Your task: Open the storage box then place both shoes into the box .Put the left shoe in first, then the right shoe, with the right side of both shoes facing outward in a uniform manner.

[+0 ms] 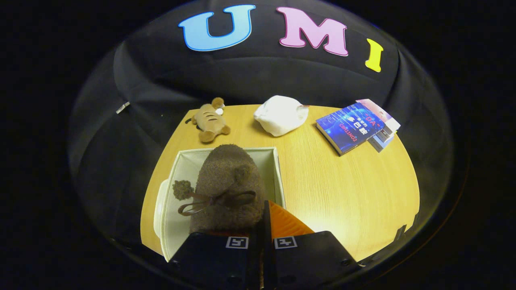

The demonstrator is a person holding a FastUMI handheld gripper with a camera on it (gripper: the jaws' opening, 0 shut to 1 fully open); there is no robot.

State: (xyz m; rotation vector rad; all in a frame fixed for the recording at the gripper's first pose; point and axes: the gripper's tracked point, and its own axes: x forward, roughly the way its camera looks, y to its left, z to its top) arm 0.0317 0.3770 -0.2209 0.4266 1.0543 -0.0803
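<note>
Tongs: we see the gripper [264, 225] at the near end of the storage box, its two fingers drawn close with only a thin slit between them; they seem to pinch the heel rim of the shoe, though we cannot see both pressing on it.
Shoe: a fuzzy brown slipper [225, 185] with a ribbon bow and a pompom, just ahead of the fingers, toe pointing away from us, hanging over or into the open box.
Storage box: pale fabric box [278, 173], open at the top, on the near left part of the table; the slipper covers most of its opening.
Lid: a pale rounded edge [158, 209] shows just outside the box's left wall; we take it for the lid but cannot be sure.
Table: light wooden top [342, 189].
Beyond the box: a small plush animal [209, 121] lies on its side, a white cloth bundle [281, 114] sits to its right, and a stack of books [356, 127] lies further right, well apart from the box.
</note>
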